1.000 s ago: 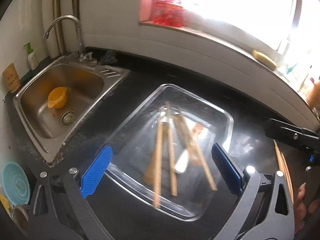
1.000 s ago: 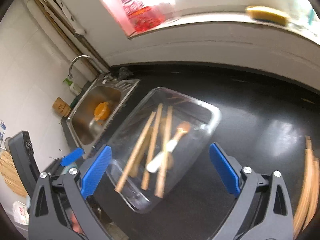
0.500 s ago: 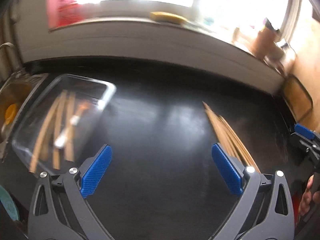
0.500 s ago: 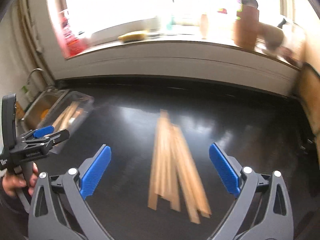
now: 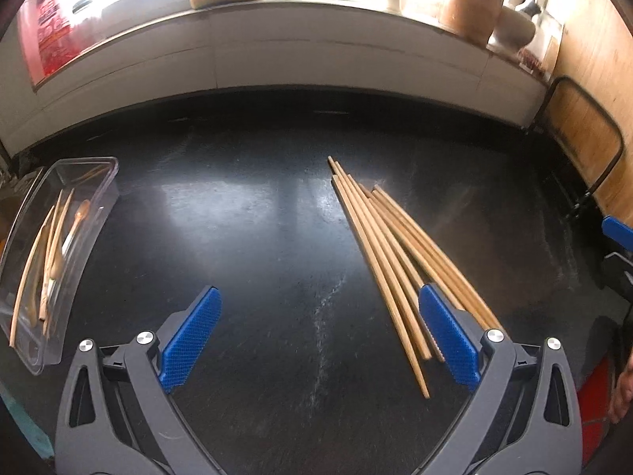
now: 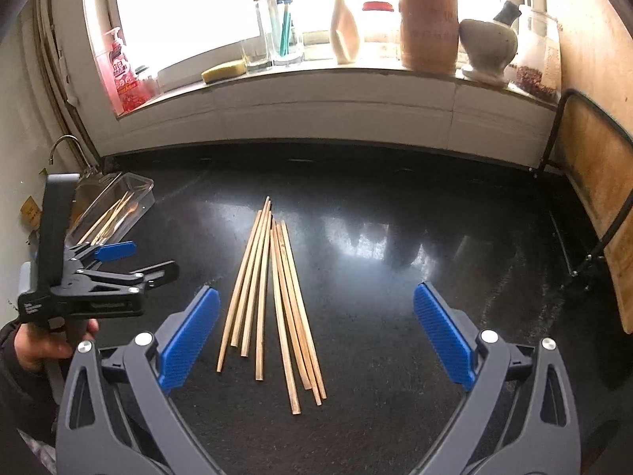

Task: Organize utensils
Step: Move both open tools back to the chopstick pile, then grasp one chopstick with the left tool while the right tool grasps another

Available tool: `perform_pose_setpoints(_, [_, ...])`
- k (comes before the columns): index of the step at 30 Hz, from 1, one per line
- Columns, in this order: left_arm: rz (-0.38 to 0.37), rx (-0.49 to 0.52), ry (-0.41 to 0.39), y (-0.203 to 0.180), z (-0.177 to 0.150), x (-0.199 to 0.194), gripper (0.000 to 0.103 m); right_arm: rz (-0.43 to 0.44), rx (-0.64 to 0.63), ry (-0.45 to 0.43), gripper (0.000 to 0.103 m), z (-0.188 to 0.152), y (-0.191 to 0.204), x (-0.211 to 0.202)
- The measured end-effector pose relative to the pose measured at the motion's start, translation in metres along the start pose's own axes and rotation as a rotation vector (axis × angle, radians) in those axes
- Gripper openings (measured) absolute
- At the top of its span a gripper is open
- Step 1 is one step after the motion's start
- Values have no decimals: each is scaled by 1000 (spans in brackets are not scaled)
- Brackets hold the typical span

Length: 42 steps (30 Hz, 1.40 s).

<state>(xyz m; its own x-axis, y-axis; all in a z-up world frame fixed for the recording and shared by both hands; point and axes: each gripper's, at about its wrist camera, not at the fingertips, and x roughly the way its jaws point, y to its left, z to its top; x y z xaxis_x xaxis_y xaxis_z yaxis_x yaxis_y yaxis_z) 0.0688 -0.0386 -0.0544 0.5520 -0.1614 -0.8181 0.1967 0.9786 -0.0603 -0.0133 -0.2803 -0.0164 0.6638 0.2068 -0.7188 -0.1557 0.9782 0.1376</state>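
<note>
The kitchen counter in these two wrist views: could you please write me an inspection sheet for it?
Surface: black counter, glossy, window glare on it.
Job's things: loose chopsticks fanned on the counter; clear tray at the left, beside the sink, already holding several chopsticks and a small spoon.
Clutter: nothing seen on the counter itself.
Grippers: left gripper open and empty, its right finger over the chopstick pile; right gripper open and empty, with most of the chopsticks' near ends between its fingers.
Cables: nothing seen.
Surroundings: windowsill with sponge, bottles and jars; faucet at the left; wooden board at the right.
</note>
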Motion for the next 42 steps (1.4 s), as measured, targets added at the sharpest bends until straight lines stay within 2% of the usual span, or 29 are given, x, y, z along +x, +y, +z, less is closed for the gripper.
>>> perform_pose_setpoints(6, [26, 5, 62, -8, 1, 47, 97, 8, 8, 51, 95, 1, -9, 28])
perform_pose_setpoints(13, [22, 7, 118, -8, 7, 86, 97, 5, 8, 101, 95, 4, -17, 58])
perform_pose_setpoints(16, [70, 43, 97, -13, 8, 91, 97, 6, 7, 123, 95, 5, -19, 73])
perform_pose_setpoints(29, [65, 56, 70, 3, 11, 92, 97, -67, -213, 258, 95, 7, 2, 156])
perform_pose_setpoints(35, [63, 59, 58, 6, 14, 95, 97, -54, -211, 274, 95, 10, -6, 173])
perform_pose_setpoints(39, [69, 58, 51, 4, 14, 97, 98, -11, -196, 265, 95, 8, -6, 175])
perform_pose_setpoints(42, [60, 68, 45, 1, 12, 96, 95, 8, -207, 254, 83, 5, -1, 171])
